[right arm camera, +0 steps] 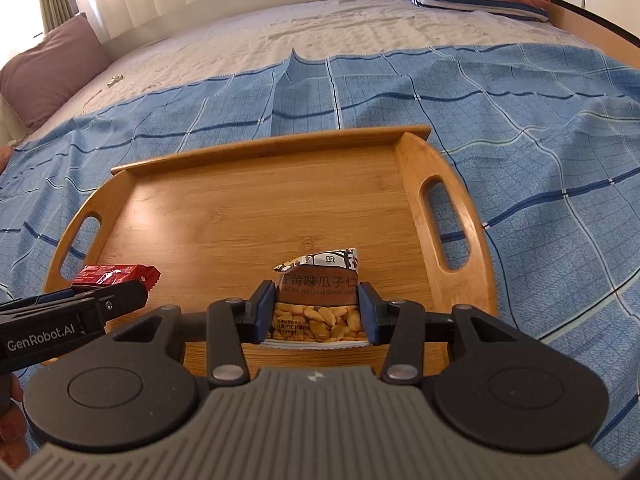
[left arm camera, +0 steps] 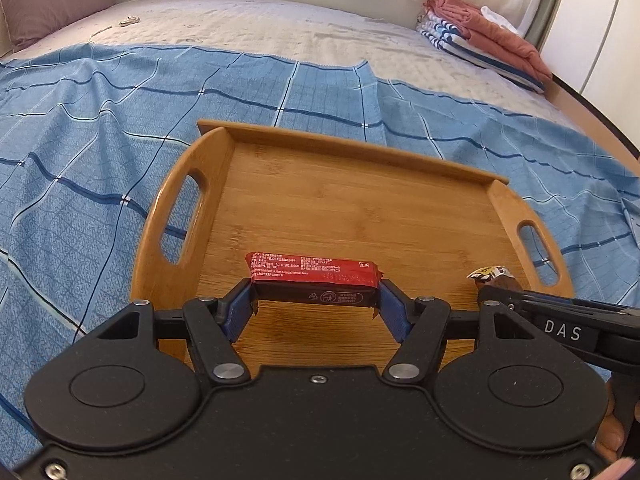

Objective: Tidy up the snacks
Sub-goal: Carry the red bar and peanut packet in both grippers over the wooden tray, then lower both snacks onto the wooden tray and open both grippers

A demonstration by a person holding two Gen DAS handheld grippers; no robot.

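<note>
Over the wooden tray [left arm camera: 360, 208], low in frame, the left claw [left arm camera: 316, 304] clamped a red snack bar [left arm camera: 314, 272]; the right claw [right arm camera: 318, 312] gripped a sunflower-seed packet [right arm camera: 320, 280].

Two fisheye views, each mounted just behind a handheld tool, look steeply down and close at the same oval wooden tray [left arm camera: 360, 208] [right arm camera: 256, 200] on a bed's blue checked cloth [left arm camera: 80, 128] [right arm camera: 520, 120], side by side.
</note>
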